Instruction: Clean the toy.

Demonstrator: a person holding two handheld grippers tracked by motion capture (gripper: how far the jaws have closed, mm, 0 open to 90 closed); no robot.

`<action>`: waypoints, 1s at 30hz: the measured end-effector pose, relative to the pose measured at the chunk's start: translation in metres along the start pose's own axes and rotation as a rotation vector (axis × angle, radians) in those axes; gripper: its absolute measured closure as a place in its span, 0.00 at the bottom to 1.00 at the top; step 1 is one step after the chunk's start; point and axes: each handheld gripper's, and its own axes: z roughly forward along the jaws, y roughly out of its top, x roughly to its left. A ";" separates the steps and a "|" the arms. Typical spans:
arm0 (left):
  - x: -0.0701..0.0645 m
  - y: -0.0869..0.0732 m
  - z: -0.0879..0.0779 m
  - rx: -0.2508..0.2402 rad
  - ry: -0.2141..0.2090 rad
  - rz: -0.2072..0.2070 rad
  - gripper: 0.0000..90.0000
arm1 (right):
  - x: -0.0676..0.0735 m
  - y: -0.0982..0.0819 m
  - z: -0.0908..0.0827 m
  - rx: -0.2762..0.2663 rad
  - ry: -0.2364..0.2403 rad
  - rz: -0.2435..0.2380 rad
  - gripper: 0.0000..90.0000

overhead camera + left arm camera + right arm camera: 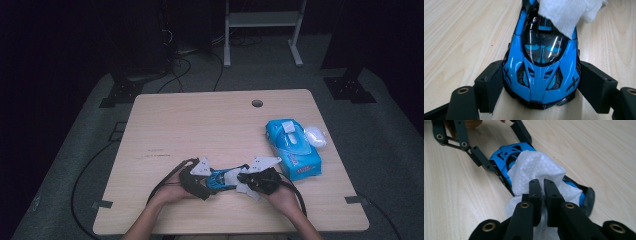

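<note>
Left gripper (pixel 540 87) clamps toy car (pixel 541 67); right gripper (pixel 543 188) pinches tissue (pixel 536 167) atop it.

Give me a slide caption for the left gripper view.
Left claw clamps a glossy blue and black toy car on the wooden table under a white paper tissue.

The toy car (pixel 222 180) sits on the table (pixel 200 125) between the two grippers, its nose clamped between the jaws of the left gripper (pixel 199 180), a pad against each flank. A tissue (pixel 235 176) lies on the car's rear half, pinched in the closed jaws of the right gripper (pixel 248 179), which faces the left one along the car's length. Beyond the right gripper and to its right lies a tissue pack (pixel 294 147); a crumpled wad (pixel 315 135) rests against the pack's far side.
</note>
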 end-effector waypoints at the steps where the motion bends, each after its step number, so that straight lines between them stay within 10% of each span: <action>1: 0.000 0.000 0.000 0.001 0.001 0.000 0.27 | -0.002 -0.001 0.000 -0.006 0.013 0.021 0.94; 16: 0.003 -0.004 0.001 0.019 -0.018 -0.044 0.22 | 0.010 0.017 0.015 -0.007 0.084 -0.023 0.94; 30: -0.002 0.000 0.003 0.002 0.007 0.013 0.28 | 0.029 0.040 0.040 0.073 0.128 -0.105 0.94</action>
